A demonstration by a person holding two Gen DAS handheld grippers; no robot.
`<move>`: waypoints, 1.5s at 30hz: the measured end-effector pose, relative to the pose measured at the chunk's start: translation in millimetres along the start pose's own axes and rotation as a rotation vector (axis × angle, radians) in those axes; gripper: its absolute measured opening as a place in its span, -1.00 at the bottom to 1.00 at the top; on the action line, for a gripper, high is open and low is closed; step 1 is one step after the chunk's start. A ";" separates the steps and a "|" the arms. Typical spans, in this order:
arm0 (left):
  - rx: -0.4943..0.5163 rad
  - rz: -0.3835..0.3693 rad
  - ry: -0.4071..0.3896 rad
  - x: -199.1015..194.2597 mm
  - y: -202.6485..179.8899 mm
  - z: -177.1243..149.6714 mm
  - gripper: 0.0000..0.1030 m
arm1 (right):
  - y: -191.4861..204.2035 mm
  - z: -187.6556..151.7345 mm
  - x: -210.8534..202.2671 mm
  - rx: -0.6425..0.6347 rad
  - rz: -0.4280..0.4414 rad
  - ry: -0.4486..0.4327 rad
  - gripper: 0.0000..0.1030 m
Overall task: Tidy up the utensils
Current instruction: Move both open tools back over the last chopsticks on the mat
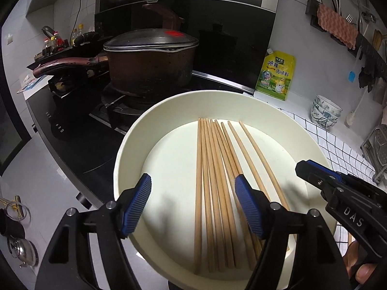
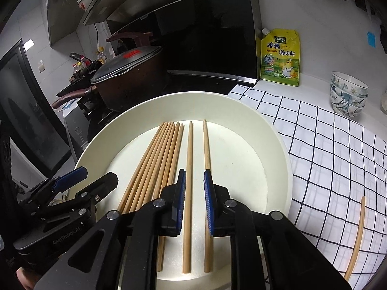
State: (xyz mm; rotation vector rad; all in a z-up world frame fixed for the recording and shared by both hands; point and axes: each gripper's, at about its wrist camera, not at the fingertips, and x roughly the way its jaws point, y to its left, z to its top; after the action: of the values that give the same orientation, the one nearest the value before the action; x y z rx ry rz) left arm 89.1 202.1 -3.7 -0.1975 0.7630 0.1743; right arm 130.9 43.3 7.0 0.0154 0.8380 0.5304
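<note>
Several wooden chopsticks [image 1: 212, 193] lie side by side in a round cream tray [image 1: 135, 130], also seen in the right wrist view [image 2: 154, 166] inside the tray [image 2: 273, 130]. My left gripper [image 1: 193, 188] is open and empty, hovering over the tray's near rim with the chopstick bundle between its fingers. My right gripper [image 2: 194, 181] is open with a narrow gap, just above one separate chopstick [image 2: 188, 169]; another chopstick [image 2: 206, 154] lies by its right finger. One more chopstick [image 2: 358, 232] lies on the checked cloth at the right. The right gripper [image 1: 314, 176] shows in the left wrist view.
A brown lidded pot [image 1: 150, 65] sits on the black stove [image 1: 79, 130] behind the tray. A yellow seasoning pouch [image 2: 280, 58] leans on the wall. Stacked patterned bowls [image 2: 348, 94] stand at the right on the checked cloth [image 2: 326, 149]. Utensils hang on a wall rack [image 1: 343, 26].
</note>
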 end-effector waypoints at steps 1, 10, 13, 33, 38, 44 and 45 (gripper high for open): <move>0.001 0.000 -0.001 -1.4 0.1 -0.2 0.37 | 0.4 -0.3 -1.3 0.000 -0.001 -0.001 -0.72; 0.009 -0.005 -0.021 -19.6 -7.0 -8.5 0.49 | 0.2 -10.2 -25.8 0.014 -0.003 -0.027 -0.67; 0.015 -0.011 -0.024 -26.3 -13.3 -14.0 0.50 | -2.2 -14.8 -35.9 0.022 -0.008 -0.038 -0.54; 0.109 -0.123 -0.052 -72.3 -88.3 -48.7 0.63 | -64.7 -54.9 -115.0 0.148 -0.101 -0.128 -0.32; 0.135 -0.164 -0.053 -81.5 -114.2 -61.4 0.63 | -94.8 -73.5 -132.3 0.191 -0.152 -0.130 -0.27; 0.164 -0.197 -0.044 -85.4 -142.2 -78.7 0.69 | -130.7 -102.2 -147.9 0.224 -0.236 -0.105 -0.19; 0.169 -0.199 -0.041 -84.9 -145.6 -81.3 0.69 | -137.0 -108.5 -149.3 0.230 -0.252 -0.097 -0.19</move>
State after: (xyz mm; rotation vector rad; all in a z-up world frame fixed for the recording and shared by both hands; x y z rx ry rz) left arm 7.7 34.6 14.8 -0.1083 0.7085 -0.0743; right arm 32.6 -164.5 8.8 0.1440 0.7894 0.1935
